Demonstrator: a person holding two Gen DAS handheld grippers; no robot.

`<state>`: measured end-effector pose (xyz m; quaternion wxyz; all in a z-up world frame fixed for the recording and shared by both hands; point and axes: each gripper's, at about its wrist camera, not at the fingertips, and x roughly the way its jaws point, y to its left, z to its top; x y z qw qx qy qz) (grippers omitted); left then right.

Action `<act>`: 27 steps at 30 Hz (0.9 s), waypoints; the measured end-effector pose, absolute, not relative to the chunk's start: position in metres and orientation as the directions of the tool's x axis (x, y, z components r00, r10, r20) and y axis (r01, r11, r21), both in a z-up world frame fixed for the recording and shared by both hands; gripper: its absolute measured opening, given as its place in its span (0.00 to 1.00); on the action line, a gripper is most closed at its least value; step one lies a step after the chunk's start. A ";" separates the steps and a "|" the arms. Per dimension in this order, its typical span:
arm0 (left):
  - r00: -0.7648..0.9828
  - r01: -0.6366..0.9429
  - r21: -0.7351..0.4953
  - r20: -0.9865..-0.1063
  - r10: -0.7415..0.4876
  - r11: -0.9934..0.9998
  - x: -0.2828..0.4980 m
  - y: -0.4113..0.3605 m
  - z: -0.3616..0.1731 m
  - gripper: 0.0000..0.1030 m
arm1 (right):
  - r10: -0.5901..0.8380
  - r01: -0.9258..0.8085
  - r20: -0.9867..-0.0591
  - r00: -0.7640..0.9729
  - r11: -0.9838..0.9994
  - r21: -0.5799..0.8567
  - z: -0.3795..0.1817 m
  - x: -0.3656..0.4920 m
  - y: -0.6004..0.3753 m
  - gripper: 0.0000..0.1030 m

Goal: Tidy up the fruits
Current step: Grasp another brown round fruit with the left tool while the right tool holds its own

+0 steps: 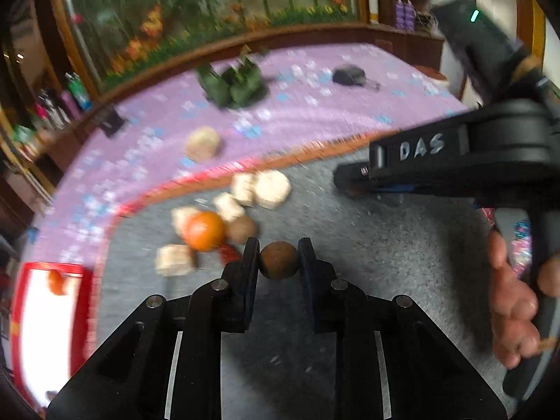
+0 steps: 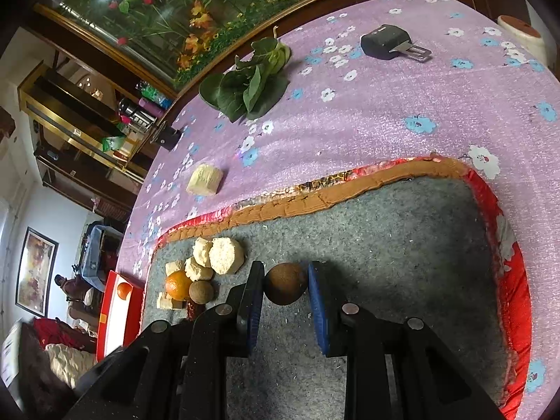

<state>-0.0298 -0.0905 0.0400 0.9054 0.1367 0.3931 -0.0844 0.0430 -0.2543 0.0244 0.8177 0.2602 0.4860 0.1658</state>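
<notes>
My left gripper (image 1: 279,257) is shut on a round brown fruit (image 1: 279,260) above the grey mat (image 1: 385,245). My right gripper (image 2: 285,281) is shut on another round brown fruit (image 2: 285,283) above the same mat (image 2: 385,245). To the left on the mat lie an orange (image 1: 204,230) (image 2: 177,285), a third brown fruit (image 1: 241,229) (image 2: 201,291) and several pale chunks (image 1: 271,189) (image 2: 225,255). In the left wrist view the right gripper's black body (image 1: 455,161) shows at the right. That view is motion-blurred.
A red-rimmed white tray (image 1: 45,318) (image 2: 117,315) holding a small orange fruit (image 1: 56,281) (image 2: 124,290) stands left of the mat. On the purple flowered cloth (image 2: 350,112) lie leafy greens (image 2: 250,84), one pale chunk (image 2: 204,179) and a black tool (image 2: 388,44).
</notes>
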 end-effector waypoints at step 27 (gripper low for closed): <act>0.759 -0.268 0.152 -0.575 0.306 0.951 -0.136 0.166 0.098 0.21 | 0.750 -0.414 -0.538 0.386 0.661 0.626 0.080 -0.004 -0.100 0.24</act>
